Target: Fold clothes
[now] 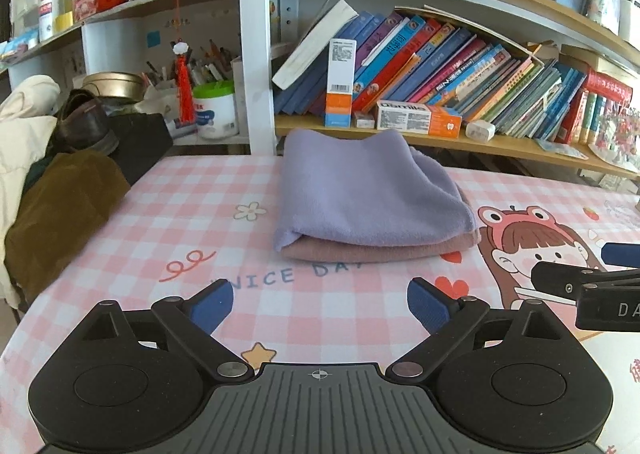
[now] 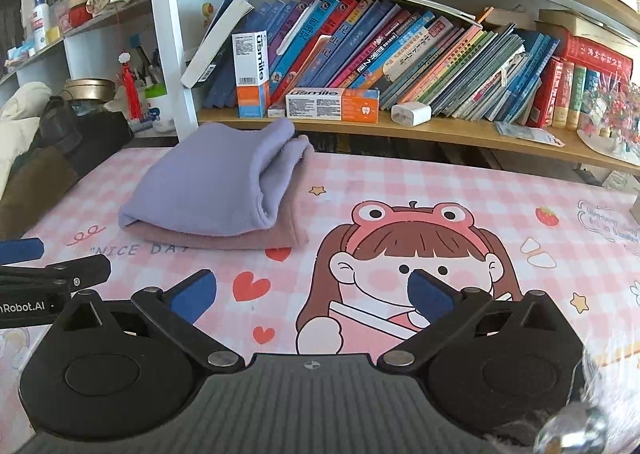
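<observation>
A folded lilac cloth [image 1: 368, 190] lies on top of a folded pink cloth [image 1: 380, 252] on the pink checked tablecloth [image 1: 200, 214]. In the right wrist view the same stack sits at the far left, lilac cloth [image 2: 212, 186] over pink cloth [image 2: 248, 240]. My left gripper [image 1: 320, 306] stands open just short of the stack, with nothing between its blue pads. My right gripper [image 2: 312, 294] is open too, over the cartoon girl print, to the right of the stack. Each gripper shows at the edge of the other's view: right gripper [image 1: 592, 282], left gripper [image 2: 44, 278].
A shelf of leaning books [image 1: 460, 66] and small boxes [image 1: 416, 118] runs behind the table. A heap of brown, black and cream clothing [image 1: 64, 190] with a shoe [image 1: 84, 122] crowds the table's left end. The printed cloth spreads bare to the right [image 2: 520, 198].
</observation>
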